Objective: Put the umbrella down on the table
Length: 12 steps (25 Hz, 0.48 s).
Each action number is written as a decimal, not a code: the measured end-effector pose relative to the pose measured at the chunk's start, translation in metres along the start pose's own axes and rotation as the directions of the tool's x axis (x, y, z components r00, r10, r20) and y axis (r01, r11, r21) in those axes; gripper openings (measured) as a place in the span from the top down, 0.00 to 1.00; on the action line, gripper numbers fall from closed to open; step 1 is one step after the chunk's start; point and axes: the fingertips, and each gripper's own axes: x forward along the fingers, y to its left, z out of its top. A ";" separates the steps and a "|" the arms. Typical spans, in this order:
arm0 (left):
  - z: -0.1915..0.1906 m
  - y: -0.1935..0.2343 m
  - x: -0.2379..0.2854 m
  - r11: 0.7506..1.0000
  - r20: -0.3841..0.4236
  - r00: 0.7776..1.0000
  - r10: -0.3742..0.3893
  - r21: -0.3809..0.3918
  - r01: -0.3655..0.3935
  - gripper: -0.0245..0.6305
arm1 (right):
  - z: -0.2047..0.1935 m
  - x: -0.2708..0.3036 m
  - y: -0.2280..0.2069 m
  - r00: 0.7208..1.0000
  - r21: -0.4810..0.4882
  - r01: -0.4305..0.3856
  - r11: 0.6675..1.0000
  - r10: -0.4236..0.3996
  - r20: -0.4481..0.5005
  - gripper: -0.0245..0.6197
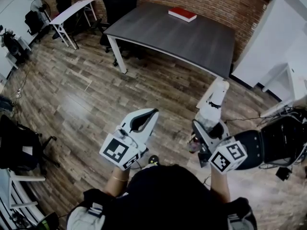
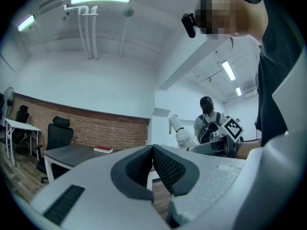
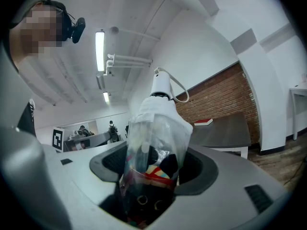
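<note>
While the right gripper (image 1: 206,134) is clamped on the folded umbrella (image 1: 214,103), which juts from its jaws in a clear plastic sleeve at the lower right of the head view, the left gripper (image 1: 145,119) is beside it, jaws together and empty. The carry seems in hand: the table (image 1: 192,40), bearing a red book (image 1: 182,14), lies well apart at upper centre. Next I would close that gap, then lower the umbrella onto bare tabletop.

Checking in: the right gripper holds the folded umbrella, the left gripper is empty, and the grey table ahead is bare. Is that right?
Not quite. The table is not bare: a red book lies near its far edge, as the head view shows. The rest stands: the right gripper holds the folded umbrella, and the left gripper is empty.
</note>
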 end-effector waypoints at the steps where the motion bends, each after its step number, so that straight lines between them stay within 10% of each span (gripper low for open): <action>1: 0.000 0.003 -0.003 1.000 0.007 1.000 0.002 0.004 -0.002 0.96 | -0.001 0.001 0.002 1.000 -0.003 0.004 1.000 -0.004 -0.003 0.51; 12: -0.005 0.044 -0.034 0.999 0.023 0.998 0.052 -0.006 -0.052 0.96 | -0.005 0.031 0.019 0.999 -0.041 0.031 0.999 -0.033 -0.038 0.51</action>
